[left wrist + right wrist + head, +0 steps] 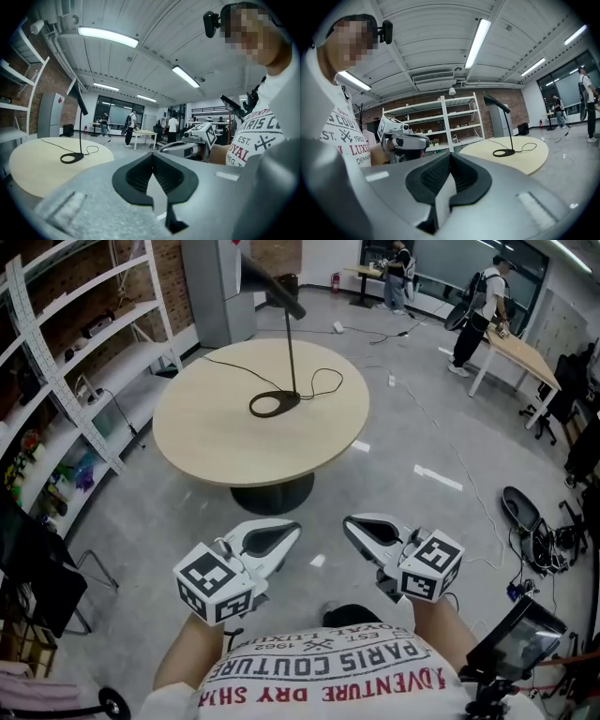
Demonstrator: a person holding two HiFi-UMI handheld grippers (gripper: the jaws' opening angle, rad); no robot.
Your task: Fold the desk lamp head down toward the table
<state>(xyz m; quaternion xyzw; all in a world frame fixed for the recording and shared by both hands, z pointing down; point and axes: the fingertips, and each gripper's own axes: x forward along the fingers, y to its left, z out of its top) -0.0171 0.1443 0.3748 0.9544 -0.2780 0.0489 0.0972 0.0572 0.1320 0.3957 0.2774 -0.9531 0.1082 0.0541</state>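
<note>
The desk lamp point(292, 352) stands upright on the round bench point(211, 451) at twelve o'clock, well apart from the left tool point(291, 530), which is slightly nearer, and the right tool point(350, 522). Both are closed and empty.

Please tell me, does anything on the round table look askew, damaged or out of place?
Nothing stands out. The lamp stands upright on the table, head raised, its cord in a loose loop beside the base. Only the floor looks untidy: a tangle of cables lies at the right.

Open floor point(394, 493) up to round table point(211, 442), lamp point(291, 348) standing mid-table, near edge bare
</note>
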